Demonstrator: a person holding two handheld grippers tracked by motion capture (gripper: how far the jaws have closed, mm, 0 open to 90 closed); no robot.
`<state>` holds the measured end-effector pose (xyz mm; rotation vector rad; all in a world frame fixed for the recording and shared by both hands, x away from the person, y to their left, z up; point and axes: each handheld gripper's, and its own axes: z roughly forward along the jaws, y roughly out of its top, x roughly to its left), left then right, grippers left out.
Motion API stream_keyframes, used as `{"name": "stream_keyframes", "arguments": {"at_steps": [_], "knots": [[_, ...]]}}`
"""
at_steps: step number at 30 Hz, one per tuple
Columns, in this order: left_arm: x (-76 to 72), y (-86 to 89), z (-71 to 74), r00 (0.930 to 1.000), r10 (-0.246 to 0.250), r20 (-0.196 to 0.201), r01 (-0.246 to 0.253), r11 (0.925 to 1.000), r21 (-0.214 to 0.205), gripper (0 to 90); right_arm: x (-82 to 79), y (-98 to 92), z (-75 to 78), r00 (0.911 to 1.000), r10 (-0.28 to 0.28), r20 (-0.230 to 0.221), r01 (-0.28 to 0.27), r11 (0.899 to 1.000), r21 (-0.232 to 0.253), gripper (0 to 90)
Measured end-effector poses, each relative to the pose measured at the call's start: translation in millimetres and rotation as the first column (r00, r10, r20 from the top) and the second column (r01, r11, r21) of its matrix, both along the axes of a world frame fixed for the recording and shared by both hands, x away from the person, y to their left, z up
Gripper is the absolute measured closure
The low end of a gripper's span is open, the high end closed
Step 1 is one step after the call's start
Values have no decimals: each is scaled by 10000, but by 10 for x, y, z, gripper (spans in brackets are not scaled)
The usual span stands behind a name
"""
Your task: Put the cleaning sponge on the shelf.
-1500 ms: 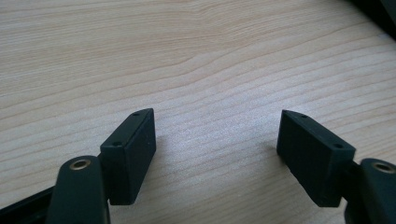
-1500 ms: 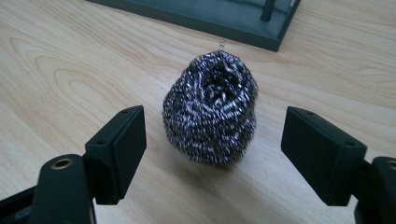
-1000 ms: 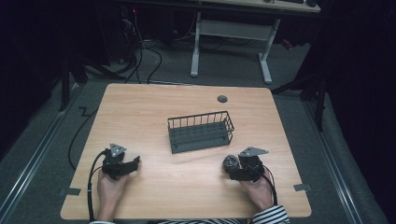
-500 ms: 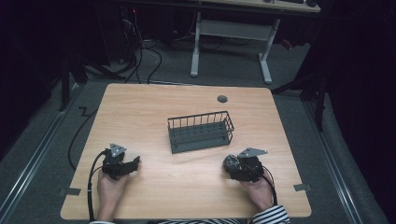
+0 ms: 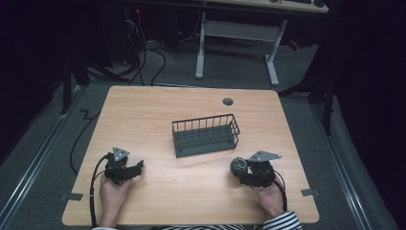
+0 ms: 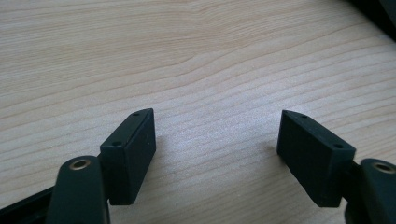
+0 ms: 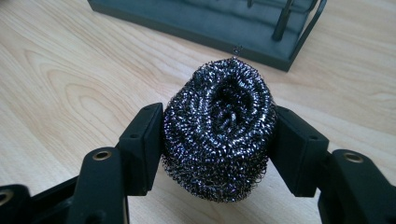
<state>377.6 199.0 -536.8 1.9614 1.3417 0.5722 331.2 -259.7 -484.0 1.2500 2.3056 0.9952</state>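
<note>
Right gripper (image 7: 217,140): jaws have just been closing and now clench a steel-wool scourer (image 7: 218,128), one black pad pressed into each flank, the wad bulging above and below them. Scourer sits just above the bench (image 7: 60,79), its coiled end facing the camera in the right gripper view. In the high view the scourer (image 5: 238,166) shows at the left tip of the right gripper (image 5: 241,170), near-right part of the bench (image 5: 191,201), held by the right hand (image 5: 268,196) with a striped sleeve behind.

Just beyond the scourer: dark wire basket (image 5: 206,135), mid-bench, its solid base close to the wad but apart from it.

Left gripper (image 6: 217,140): jaws released, spread wide over bare wood grain, nothing between them. From above it (image 5: 125,168) rests near-left, well apart from basket and scourer, left hand (image 5: 112,194) behind it.

Small grey round grommet (image 5: 228,101) at the far edge.
</note>
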Motion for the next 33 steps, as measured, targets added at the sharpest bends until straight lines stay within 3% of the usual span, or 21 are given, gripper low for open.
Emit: {"name": "stream_keyframes", "arguments": {"at_steps": [11, 23, 33], "knots": [[1, -4, -1, 10000, -23, 8, 23, 10000, 19, 278, 117, -68, 276, 9995, 294, -97, -280, 9922, 1217, 404], [2, 0, 0, 10000, -57, -20, 57, 10000, -19, 273, 233, -116, 519, 9994, 218, 253, -250, 9904, 1357, 404], [2, -5, -2, 10000, -43, 7, 43, 10000, 16, 273, 411, -34, 840, 9962, 568, 667, -643, 9911, 1170, 405]]}}
